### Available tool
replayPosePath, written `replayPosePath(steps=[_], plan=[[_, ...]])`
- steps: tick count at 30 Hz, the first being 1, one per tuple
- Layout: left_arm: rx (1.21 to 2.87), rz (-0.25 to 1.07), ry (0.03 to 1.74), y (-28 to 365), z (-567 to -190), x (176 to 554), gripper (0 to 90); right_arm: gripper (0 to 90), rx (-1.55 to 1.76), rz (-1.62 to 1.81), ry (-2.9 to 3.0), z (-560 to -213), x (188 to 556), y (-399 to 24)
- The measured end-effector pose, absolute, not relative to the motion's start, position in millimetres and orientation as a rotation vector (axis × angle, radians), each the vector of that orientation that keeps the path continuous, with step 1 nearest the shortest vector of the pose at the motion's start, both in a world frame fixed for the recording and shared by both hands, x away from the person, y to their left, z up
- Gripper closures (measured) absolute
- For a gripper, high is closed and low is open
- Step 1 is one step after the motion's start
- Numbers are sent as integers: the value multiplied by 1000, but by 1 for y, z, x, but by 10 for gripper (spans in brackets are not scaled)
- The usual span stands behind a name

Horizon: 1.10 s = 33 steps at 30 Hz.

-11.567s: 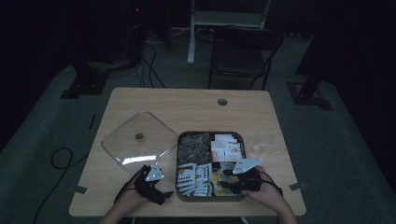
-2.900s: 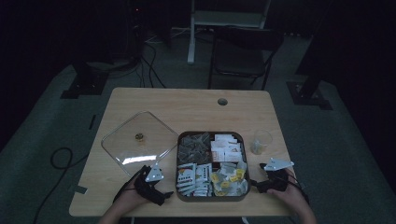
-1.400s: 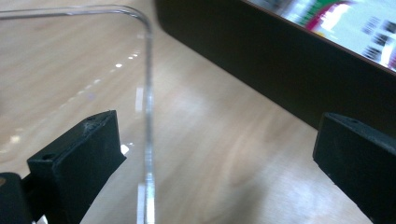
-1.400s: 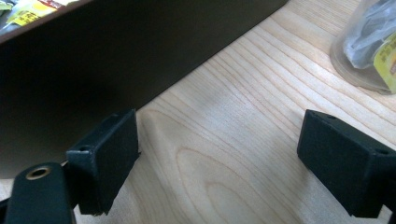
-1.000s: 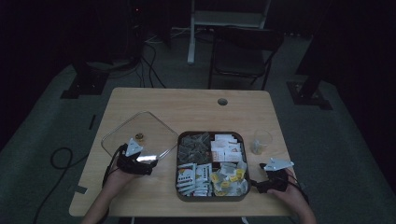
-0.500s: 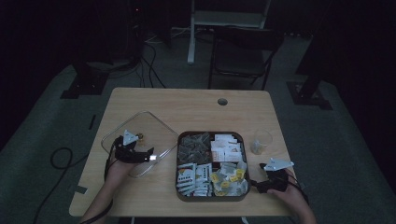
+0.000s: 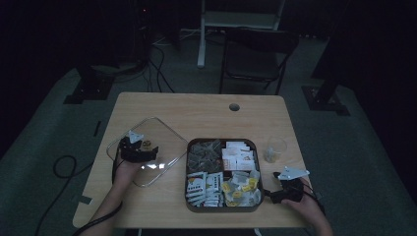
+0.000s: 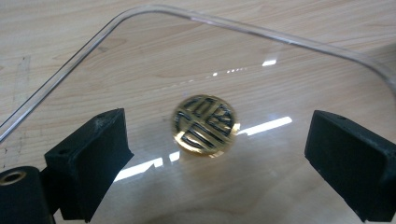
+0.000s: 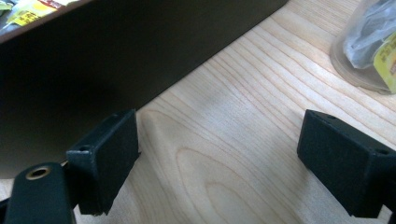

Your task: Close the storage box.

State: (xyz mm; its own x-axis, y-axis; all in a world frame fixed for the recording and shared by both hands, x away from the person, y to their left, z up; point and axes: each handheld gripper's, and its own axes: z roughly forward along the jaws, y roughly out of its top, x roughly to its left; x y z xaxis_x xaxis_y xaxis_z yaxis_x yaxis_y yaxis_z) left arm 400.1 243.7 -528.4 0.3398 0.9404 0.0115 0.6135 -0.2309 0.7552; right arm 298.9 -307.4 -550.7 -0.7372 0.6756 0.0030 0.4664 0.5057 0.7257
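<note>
A clear lid lies flat on the wooden table, left of the tray. A round gold knob with a dark pattern sits at its middle. My left gripper hovers over the lid, open. In the left gripper view the knob lies between the two black jaws of the left gripper, which stand well apart from it. My right gripper rests open on the table beside the tray's right wall. In the right gripper view the right gripper has bare wood between its jaws.
A dark tray divided into compartments holds several kinds of tea bags and packets; its wall is close to my right gripper. A small glass cup with a packet inside stands right of the tray. A hole marks the table's far side.
My left gripper has moved from the table's front edge up and left onto the lid, ending over the knob. The right gripper left the tray earlier and has stayed beside it.
</note>
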Motion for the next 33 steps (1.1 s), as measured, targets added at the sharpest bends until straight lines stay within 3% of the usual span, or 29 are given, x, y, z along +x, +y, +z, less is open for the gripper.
replayPosePath(steps=[6,12,18,25,28,33], plan=[[1959,618,1342,244,-531,406,242,122,963,1064,2470,-551,299,-307],[1978,588,1316,240,-533,408,301,122,963,1064,2471,-551,299,-307],[1999,624,1305,240,-533,410,436,122,964,1064,2471,-551,299,-307],[1996,613,1313,243,-534,411,502,123,965,1063,2471,-551,299,-308],[1976,606,1330,247,-535,412,588,123,964,1064,2471,-551,299,-308],[1998,614,1321,246,-533,412,594,123,964,1063,2471,-551,299,-307]])
